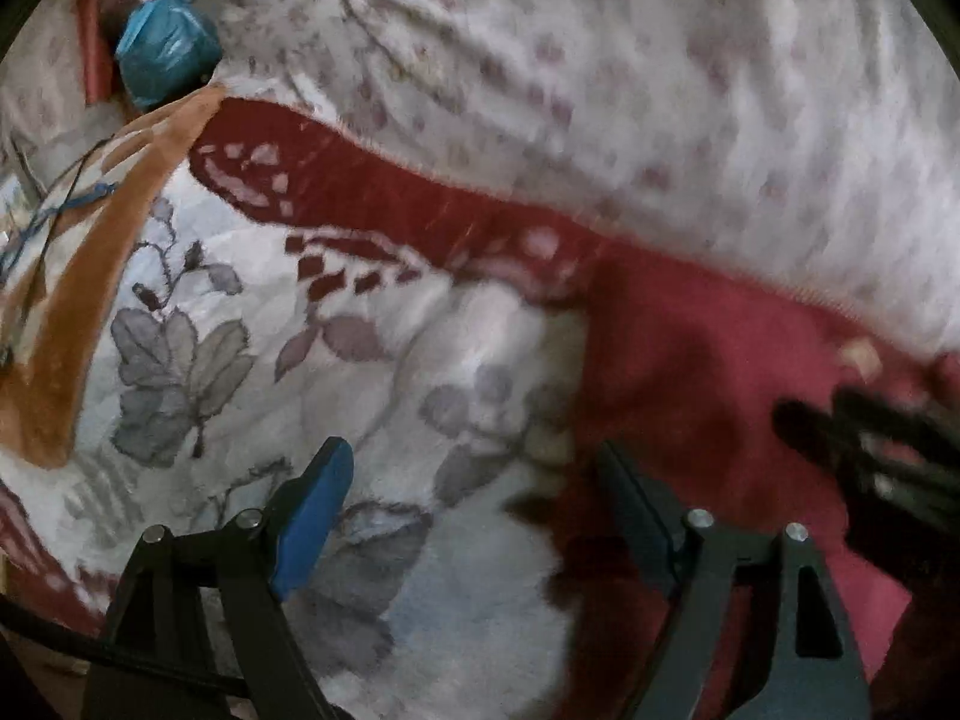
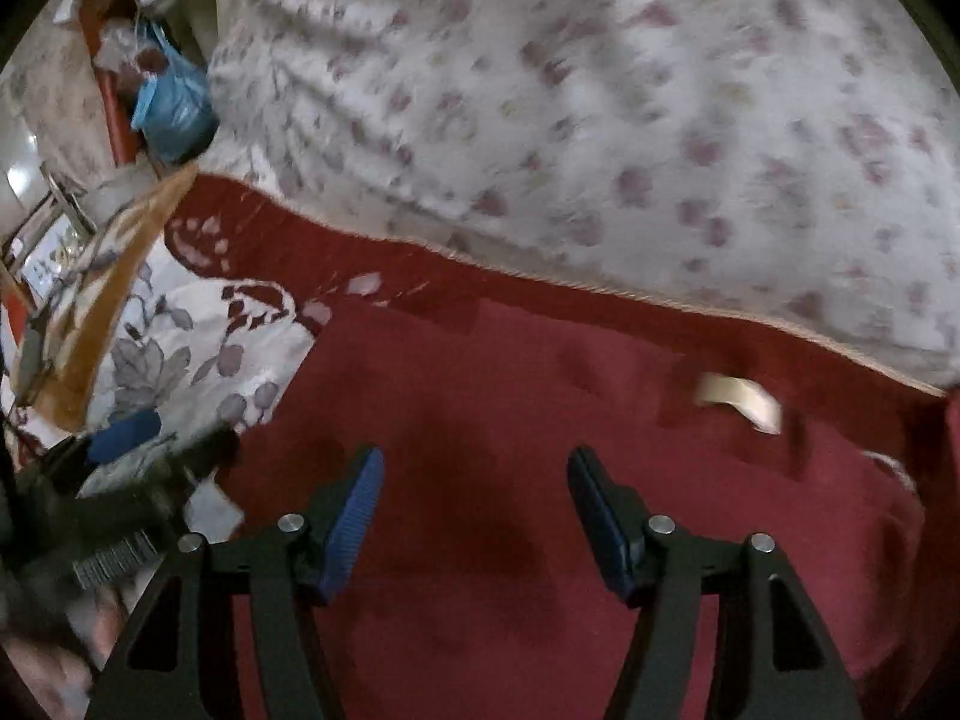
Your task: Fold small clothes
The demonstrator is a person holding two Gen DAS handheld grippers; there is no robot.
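A dark pink garment (image 2: 510, 420) lies spread on the floral blanket (image 1: 240, 360); it also shows in the left wrist view (image 1: 720, 360) at the right. A cream label (image 2: 741, 399) sits on its upper right part. My left gripper (image 1: 474, 480) is open and empty, over the garment's left edge where it meets the blanket. My right gripper (image 2: 474, 492) is open and empty, just above the middle of the garment. The right gripper shows blurred at the right edge of the left wrist view (image 1: 870, 450), and the left gripper shows blurred at the lower left of the right wrist view (image 2: 120, 480).
A white quilt with small pink flowers (image 2: 600, 120) lies bunched behind the garment. A blue plastic bag (image 1: 165, 51) sits at the far left corner, next to red furniture (image 2: 114, 102). The blanket's orange border (image 1: 72, 324) runs along the left, with thin cords (image 1: 54, 210) beside it.
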